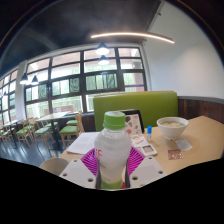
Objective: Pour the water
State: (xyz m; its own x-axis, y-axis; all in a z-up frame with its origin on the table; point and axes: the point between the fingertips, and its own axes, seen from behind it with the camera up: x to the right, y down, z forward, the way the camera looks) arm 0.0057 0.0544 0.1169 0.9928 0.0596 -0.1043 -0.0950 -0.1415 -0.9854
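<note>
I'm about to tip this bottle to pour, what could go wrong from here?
The green cap appears on the bottle, so tipping may pour nothing. The tool grips low on the bottle, so it might swing or slip. The bowl sits off to the side beyond papers that a spill could wet.

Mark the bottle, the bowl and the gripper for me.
bottle (114, 150): gripper view, clear body below the green cap.
bowl (172, 127): gripper view, white outer wall.
gripper (112, 168): gripper view, midway between the fingertips, which press the bottle.

Tongs (112, 172) tight around green-capped bottle (114, 148)
</note>
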